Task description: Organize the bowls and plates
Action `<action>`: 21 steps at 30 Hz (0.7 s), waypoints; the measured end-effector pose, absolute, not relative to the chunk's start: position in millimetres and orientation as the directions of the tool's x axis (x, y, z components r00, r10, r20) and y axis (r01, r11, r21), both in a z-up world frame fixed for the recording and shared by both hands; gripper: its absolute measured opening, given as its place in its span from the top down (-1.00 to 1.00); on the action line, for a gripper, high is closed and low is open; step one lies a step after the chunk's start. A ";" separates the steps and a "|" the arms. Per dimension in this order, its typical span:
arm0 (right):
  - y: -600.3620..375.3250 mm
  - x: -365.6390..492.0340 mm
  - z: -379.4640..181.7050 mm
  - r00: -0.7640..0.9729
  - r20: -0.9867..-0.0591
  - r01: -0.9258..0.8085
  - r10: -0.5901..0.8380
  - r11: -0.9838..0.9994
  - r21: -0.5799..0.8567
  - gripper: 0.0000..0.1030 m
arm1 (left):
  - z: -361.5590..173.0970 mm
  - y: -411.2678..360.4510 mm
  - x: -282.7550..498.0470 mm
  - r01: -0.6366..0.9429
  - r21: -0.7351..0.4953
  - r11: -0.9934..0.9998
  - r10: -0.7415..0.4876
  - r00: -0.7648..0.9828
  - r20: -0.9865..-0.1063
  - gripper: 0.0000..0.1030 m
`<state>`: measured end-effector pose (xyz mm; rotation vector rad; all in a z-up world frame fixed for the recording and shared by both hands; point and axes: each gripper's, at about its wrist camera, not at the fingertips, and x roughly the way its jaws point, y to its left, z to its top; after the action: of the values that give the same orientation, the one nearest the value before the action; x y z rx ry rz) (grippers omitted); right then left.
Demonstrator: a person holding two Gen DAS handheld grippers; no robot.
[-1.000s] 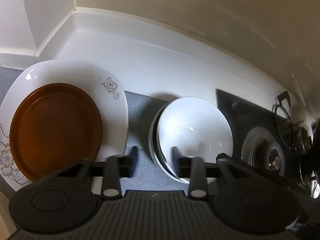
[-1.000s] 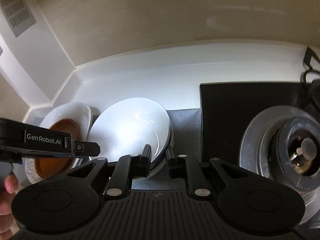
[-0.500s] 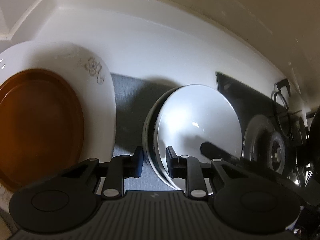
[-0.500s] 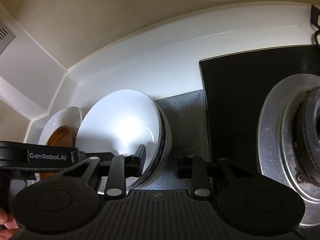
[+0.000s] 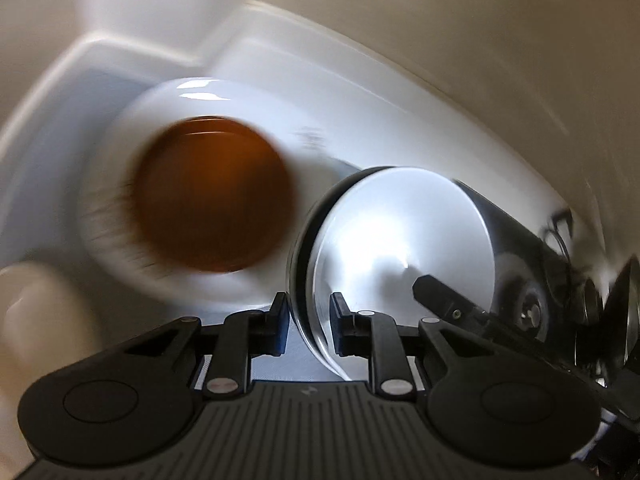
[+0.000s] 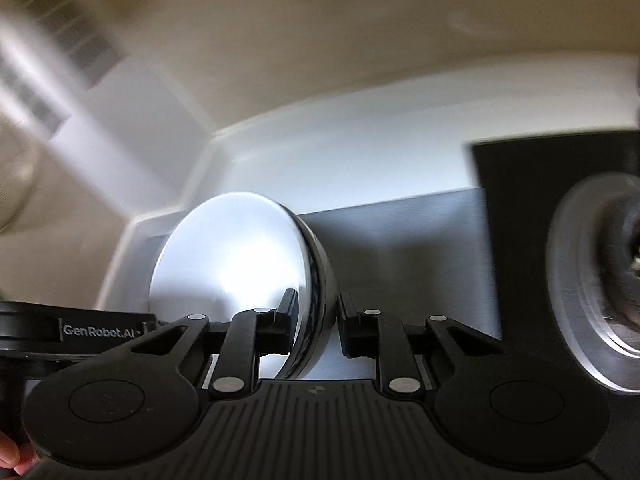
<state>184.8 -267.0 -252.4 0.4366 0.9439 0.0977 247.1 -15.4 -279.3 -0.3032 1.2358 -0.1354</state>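
Note:
A stack of white bowls is tilted up off the grey mat, held by both grippers. My left gripper is shut on the stack's left rim. My right gripper is shut on its right rim; its finger shows in the left wrist view. A brown plate lies on a large white flowered plate to the left, blurred by motion.
A grey mat covers the white counter below a beige wall. A black hob with a steel burner lies to the right. A wall vent is at the upper left.
Both grippers closed on the bowl stack's rims and lifted it, tilting it upright. The views swung upward and the flowered plate now looks farther away.

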 end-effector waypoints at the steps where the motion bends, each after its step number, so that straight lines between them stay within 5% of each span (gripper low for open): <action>1: -250.7 183.7 -247.6 0.587 -0.756 0.077 0.290 0.910 0.408 0.56 | -273.1 0.6 239.7 -0.093 -0.292 0.952 -0.247 0.333 -0.910 0.54; 11: -92.2 178.9 -253.5 0.422 -0.739 -0.185 0.526 0.848 0.498 0.57 | -250.8 156.4 173.6 -0.363 -0.221 0.905 -0.104 0.314 -0.944 0.54; 21: -36.3 181.0 -280.4 0.321 -0.810 -0.279 0.491 0.866 0.414 0.58 | -298.0 189.8 162.5 -0.424 -0.240 0.873 -0.156 0.224 -0.962 0.54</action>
<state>181.0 -36.3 -280.4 0.2129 1.1373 0.5106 162.5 189.8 -298.0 -0.5146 1.3492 0.1961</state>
